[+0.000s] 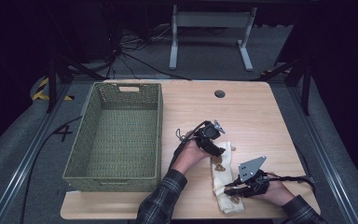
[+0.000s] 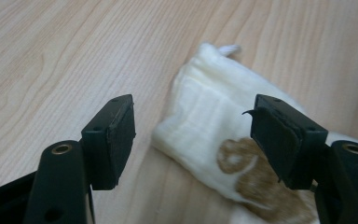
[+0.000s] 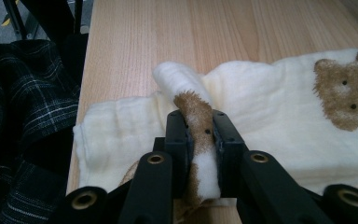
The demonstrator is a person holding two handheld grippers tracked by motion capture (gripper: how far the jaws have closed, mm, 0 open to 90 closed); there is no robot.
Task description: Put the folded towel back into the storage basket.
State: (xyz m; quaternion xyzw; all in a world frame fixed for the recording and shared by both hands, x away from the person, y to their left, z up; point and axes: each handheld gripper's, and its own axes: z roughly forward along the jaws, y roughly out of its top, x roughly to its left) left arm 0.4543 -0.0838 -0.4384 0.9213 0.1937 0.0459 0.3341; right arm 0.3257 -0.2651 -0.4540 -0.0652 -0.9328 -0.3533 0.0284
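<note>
A cream towel [image 1: 223,184] printed with brown bears lay on the worktop [image 1: 256,116] near its front edge, toward the front right corner, partly folded. The right tongs [image 1: 228,189] were clenched on a raised fold of the towel [image 3: 196,126], a strip of cloth pinched between the pads. The left tongs [image 2: 193,140] stood released just above the towel's far end [image 2: 209,112], jaws apart with nothing pressed between them. A green woven basket [image 1: 116,135] sat along the worktop's left edge.
</note>
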